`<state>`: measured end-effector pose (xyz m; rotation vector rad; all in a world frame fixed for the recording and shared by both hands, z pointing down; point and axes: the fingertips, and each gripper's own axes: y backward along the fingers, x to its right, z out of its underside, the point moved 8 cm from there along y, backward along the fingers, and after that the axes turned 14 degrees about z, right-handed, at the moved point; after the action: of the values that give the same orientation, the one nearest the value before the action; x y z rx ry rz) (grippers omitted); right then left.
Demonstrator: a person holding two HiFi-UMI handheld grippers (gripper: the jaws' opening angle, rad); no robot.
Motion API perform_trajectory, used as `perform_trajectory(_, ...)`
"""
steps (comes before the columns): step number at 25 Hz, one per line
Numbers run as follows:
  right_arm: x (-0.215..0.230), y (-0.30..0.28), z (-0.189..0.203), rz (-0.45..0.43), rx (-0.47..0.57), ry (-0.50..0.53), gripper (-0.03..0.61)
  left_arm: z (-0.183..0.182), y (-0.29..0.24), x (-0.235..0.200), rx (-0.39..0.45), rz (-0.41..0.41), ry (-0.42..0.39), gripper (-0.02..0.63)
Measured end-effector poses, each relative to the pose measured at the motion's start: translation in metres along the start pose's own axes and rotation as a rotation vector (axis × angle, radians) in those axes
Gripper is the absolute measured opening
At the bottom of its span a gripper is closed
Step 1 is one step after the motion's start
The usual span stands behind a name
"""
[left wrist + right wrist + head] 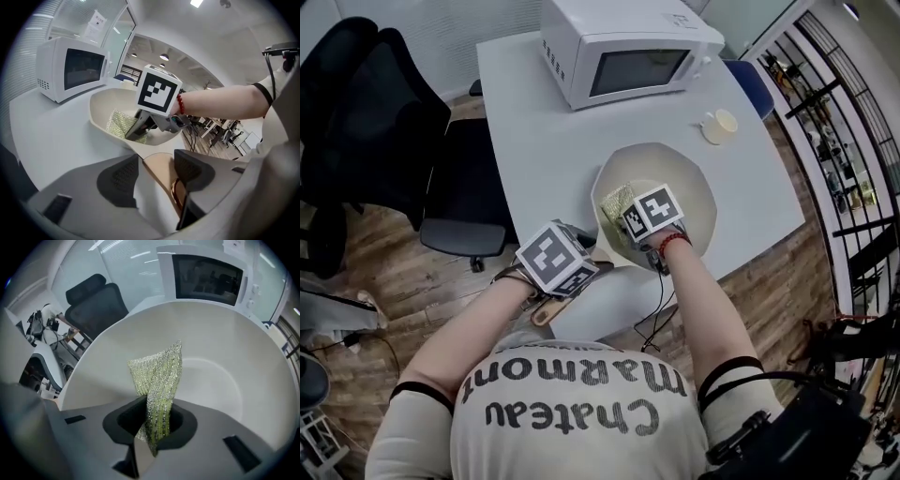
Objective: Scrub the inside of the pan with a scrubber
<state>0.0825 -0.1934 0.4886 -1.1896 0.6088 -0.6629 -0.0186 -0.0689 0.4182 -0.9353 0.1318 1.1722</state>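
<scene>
A cream pan (675, 161) sits on the grey table (539, 150) in front of me. Its wooden handle (161, 171) runs back between the jaws of my left gripper (154, 177), which is shut on it; the head view shows this gripper (579, 268) at the pan's near left rim. My right gripper (154, 420) points steeply down into the pan (225, 380) and is shut on a yellow-green mesh scrubber (159, 373). The scrubber (617, 201) hangs over the pan's left inner side, ahead of the right gripper (625, 223). From the left gripper view, the scrubber (116, 123) lies against the pan wall (101, 112).
A white microwave (623, 52) stands at the table's far end. A small cream cup (720, 125) sits right of it. Black office chairs (375, 122) stand left of the table. A black railing (844, 141) runs along the right. The table edge is just under my hands.
</scene>
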Motion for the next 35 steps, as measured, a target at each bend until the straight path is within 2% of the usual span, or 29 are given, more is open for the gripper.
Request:
perform_trajectory(3, 0.004, -0.004, -0.005, -0.020, -0.025, -0.039, 0.058, 0.002, 0.003, -0.003, 0.007, -0.003, 0.005, 0.255)
perform_trajectory(5, 0.008, -0.004, -0.009, 0.011, -0.041, -0.031, 0.058, 0.002, 0.004, -0.003, 0.009, -0.009, 0.008, 0.255)
perform_trajectory(10, 0.018, 0.004, -0.017, 0.234, -0.096, 0.078, 0.058, 0.001, 0.003, 0.000, 0.032, -0.012, 0.002, 0.255)
perform_trajectory(14, 0.029, -0.005, -0.027, 0.361, -0.094, 0.168, 0.057, 0.002, 0.005, -0.001, 0.024, -0.007, -0.001, 0.255)
perform_trajectory(21, 0.068, -0.008, -0.020, 0.423, -0.171, 0.071, 0.057, 0.003, 0.005, -0.004, 0.048, 0.014, 0.004, 0.255)
perform_trajectory(25, 0.081, -0.010, -0.017, 0.471, -0.178, 0.049, 0.057, 0.004, 0.004, -0.004, 0.048, 0.016, 0.003, 0.255)
perform_trajectory(30, 0.100, -0.015, -0.012, 0.565, -0.193, 0.068, 0.055, 0.003, 0.004, -0.005, 0.045, 0.021, 0.013, 0.255)
perform_trajectory(35, 0.107, -0.021, -0.008, 0.685, -0.215, 0.134, 0.055, 0.004, 0.004, -0.005, 0.058, 0.029, 0.024, 0.255)
